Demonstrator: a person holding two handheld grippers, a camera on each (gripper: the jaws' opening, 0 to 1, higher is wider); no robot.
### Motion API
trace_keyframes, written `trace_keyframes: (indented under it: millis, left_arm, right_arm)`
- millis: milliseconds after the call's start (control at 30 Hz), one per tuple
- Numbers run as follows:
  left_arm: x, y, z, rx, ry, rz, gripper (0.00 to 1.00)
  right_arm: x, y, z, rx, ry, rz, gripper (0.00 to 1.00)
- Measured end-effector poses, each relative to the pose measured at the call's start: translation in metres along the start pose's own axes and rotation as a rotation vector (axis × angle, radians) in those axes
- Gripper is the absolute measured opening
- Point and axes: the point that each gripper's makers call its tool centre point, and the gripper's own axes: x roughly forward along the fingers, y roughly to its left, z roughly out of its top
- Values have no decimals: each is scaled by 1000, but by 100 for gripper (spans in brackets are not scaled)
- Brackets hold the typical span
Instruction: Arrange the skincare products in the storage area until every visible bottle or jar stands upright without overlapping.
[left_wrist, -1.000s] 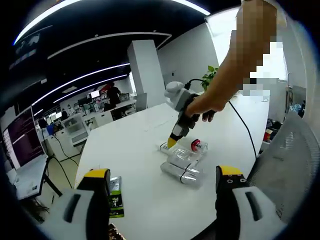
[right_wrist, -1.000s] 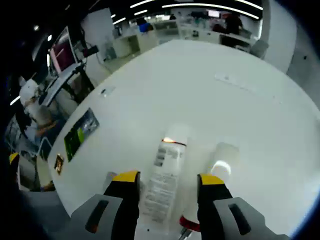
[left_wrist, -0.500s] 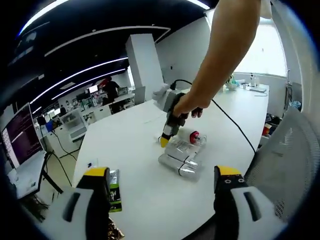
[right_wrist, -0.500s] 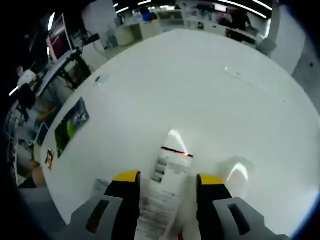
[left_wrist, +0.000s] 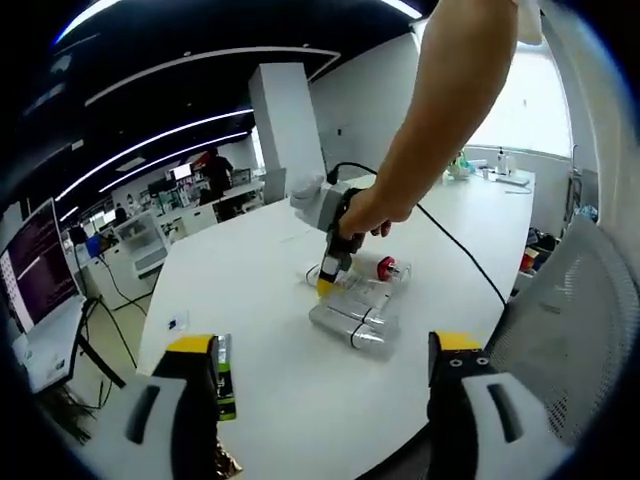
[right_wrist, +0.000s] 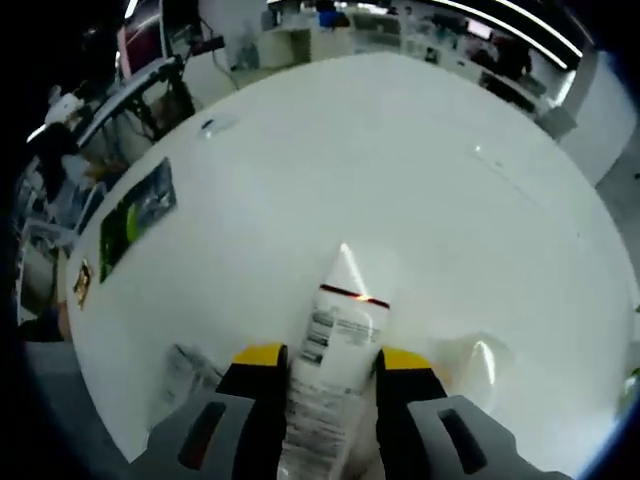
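My right gripper (right_wrist: 334, 356) is shut on a white tube (right_wrist: 338, 320) with printed text and a thin red band; the tube's far end points away over the white table (right_wrist: 420, 180). In the left gripper view, a hand holds the right gripper (left_wrist: 327, 285) tip-down at a cluster of clear bottles (left_wrist: 350, 322) lying on their sides. A red-capped item (left_wrist: 385, 267) lies just behind them. A clear bottle (right_wrist: 472, 360) lies right of the tube. My left gripper (left_wrist: 325, 345) hangs open near the table's front edge, with nothing between its jaws.
A green packet (left_wrist: 226, 375) (right_wrist: 135, 213) lies flat near the table's edge, left of the cluster. A clear flat item (right_wrist: 186, 372) lies by the right gripper's left jaw. A black cable (left_wrist: 455, 245) trails from the right gripper across the table. A mesh chair (left_wrist: 570, 330) stands at the right.
The right jaws have closed in onto the white tube, and that view has pulled back from the table. The left gripper stays open, its view shifted only slightly.
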Motion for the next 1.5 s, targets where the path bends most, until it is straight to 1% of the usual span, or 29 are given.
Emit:
trace_keyframes:
  millis: [167, 267, 400, 533, 667, 700, 733, 767, 800, 867, 900, 933, 967, 1033, 1100, 1167, 1200, 1233, 1300, 1333, 1367, 1400, 1467, 1500]
  left_arm:
    - [0, 0, -2, 3, 10, -3, 81]
    - [-1, 1, -1, 1, 5, 2, 80]
    - [-1, 2, -1, -2, 5, 4, 77]
    - [-1, 4, 0, -14, 3, 11, 77]
    - [-1, 4, 1, -15, -3, 11, 77]
    - [-1, 4, 1, -13, -6, 12, 77]
    - [-2, 5, 2, -7, -8, 13, 77]
    - [-3, 7, 4, 0, -18, 25, 76]
    - [-5, 9, 6, -1, -28, 36, 76]
    - [-7, 12, 9, -14, -44, 43, 76]
    - [-7, 12, 10, -17, -47, 40, 76]
    - [-6, 12, 10, -17, -49, 39, 75]
    - [-6, 10, 10, -17, -52, 33, 75]
    - [-6, 8, 10, -16, -49, 22, 75]
    - [-6, 5, 12, -6, -57, 11, 75]
    - [-7, 5, 15, -8, -73, 6, 75]
    - [-8, 5, 17, -11, -80, 3, 75]
    - [-8, 5, 18, -17, -84, -1, 76]
    - [-10, 5, 21, -25, -99, -8, 77]
    - [-12, 5, 25, -36, -118, -15, 76]
    - [-12, 2, 30, -49, -137, -30, 76]
    - [-14, 0, 36, -81, -171, -49, 77]
    - [-16, -2, 42, -128, -193, -68, 78]
    - [-17, -3, 43, -131, -199, -76, 80]
  right_arm:
    - [-3, -1, 10, 32, -43, 8, 25]
    - [-6, -5, 17, 45, -69, 9, 23]
    - [-12, -12, 19, 39, -88, 3, 23]
    - [-23, -16, 24, 69, -129, 4, 23]
    - [-44, -14, 36, 116, -216, 22, 22]
    - [-53, -12, 41, 126, -253, 34, 22]
    - [-56, -11, 42, 130, -264, 37, 22]
    - [-66, -8, 46, 137, -299, 51, 22]
    - [-73, -6, 47, 135, -315, 57, 22]
    - [-92, -1, 51, 140, -373, 73, 22]
    - [-105, 4, 53, 151, -414, 97, 22]
    - [-112, 6, 53, 160, -429, 100, 22]
    - [-124, 10, 54, 160, -471, 114, 22]
    - [-139, 16, 52, 170, -500, 125, 22]
    - [-164, 32, 51, 199, -581, 180, 22]
    - [-177, 43, 49, 230, -625, 210, 22]
    - [-186, 54, 46, 219, -658, 231, 22]
    - [-189, 57, 44, 217, -665, 232, 23]
    - [-197, 71, 34, 217, -671, 246, 23]
    - [-202, 81, 28, 210, -683, 259, 23]
    - [-204, 85, 25, 209, -687, 265, 23]
    - [-207, 93, 20, 204, -692, 289, 23]
    - [-216, 114, 9, 168, -698, 300, 23]
    - [-219, 120, 7, 141, -700, 302, 23]
